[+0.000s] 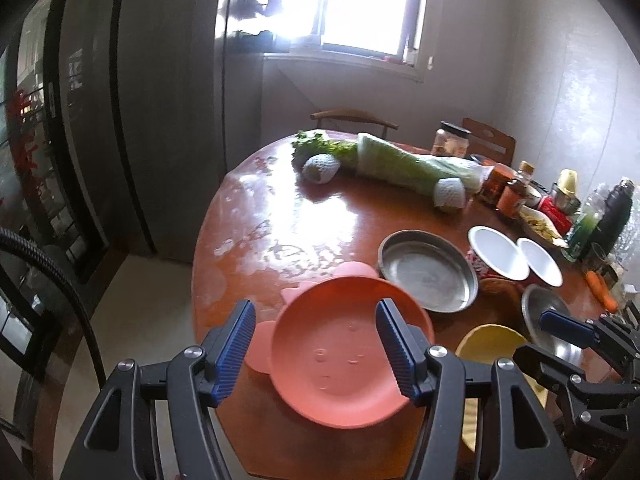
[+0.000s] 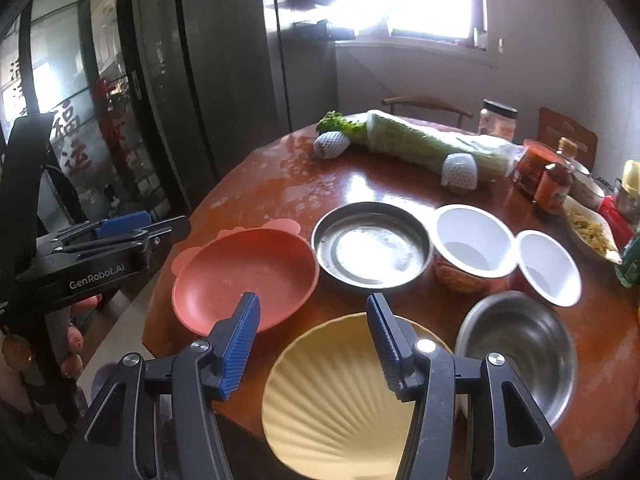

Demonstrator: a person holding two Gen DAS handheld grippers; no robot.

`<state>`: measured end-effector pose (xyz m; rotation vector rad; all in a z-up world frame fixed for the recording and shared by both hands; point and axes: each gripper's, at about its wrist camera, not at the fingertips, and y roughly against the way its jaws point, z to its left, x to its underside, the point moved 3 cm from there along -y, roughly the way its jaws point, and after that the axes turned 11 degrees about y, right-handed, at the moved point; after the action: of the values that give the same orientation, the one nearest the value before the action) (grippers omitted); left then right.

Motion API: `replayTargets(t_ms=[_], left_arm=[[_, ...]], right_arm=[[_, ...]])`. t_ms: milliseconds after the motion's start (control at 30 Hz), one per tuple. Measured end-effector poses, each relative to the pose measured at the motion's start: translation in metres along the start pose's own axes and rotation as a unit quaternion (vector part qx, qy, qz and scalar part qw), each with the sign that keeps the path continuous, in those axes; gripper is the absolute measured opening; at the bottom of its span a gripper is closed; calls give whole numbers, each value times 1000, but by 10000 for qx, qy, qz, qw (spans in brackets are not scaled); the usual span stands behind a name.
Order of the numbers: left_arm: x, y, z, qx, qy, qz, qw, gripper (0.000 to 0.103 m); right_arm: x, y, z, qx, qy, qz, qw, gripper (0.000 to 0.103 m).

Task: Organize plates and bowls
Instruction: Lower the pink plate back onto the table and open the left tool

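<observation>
A round reddish tabletop (image 2: 280, 192) is standing beside dark glass doors under a bright window, with vegetables and jars crowding its far edge; the dishes are sitting along the near edge. The left hand-held gripper (image 1: 316, 344) is hanging above the pink plate (image 1: 344, 356), jaws released and nothing between the pads, the plate lying straight below and ahead of it at the near left edge. The right hand-held gripper (image 2: 312, 340) is hovering likewise, released and empty, over the yellow shell-ribbed plate (image 2: 340, 400) at the near edge, so each hand is nearest its own plate. The pink plate (image 2: 244, 276) is round with small ears on its rim, so no long axis is mattering; just beyond are sitting a shallow steel dish (image 2: 372, 246), two white bowls (image 2: 474, 240), and a deep steel bowl (image 2: 520, 344) by the near right edge.
</observation>
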<state>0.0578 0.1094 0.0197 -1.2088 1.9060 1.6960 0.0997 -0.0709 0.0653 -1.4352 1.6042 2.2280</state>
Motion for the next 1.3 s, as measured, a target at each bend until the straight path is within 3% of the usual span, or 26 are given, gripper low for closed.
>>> replayTargets(t_ms=[733, 1000, 1300], left_arm=[[44, 6, -62, 602, -635, 472, 9951, 63], [68, -12, -75, 643, -795, 879, 9909, 63], [82, -32, -85, 700, -884, 1157, 9869, 63]], right_arm=[[62, 64, -30, 566, -543, 10, 9969, 61], [85, 66, -26, 494, -627, 166, 9967, 61], [110, 41, -23, 314, -843, 549, 9944, 61]])
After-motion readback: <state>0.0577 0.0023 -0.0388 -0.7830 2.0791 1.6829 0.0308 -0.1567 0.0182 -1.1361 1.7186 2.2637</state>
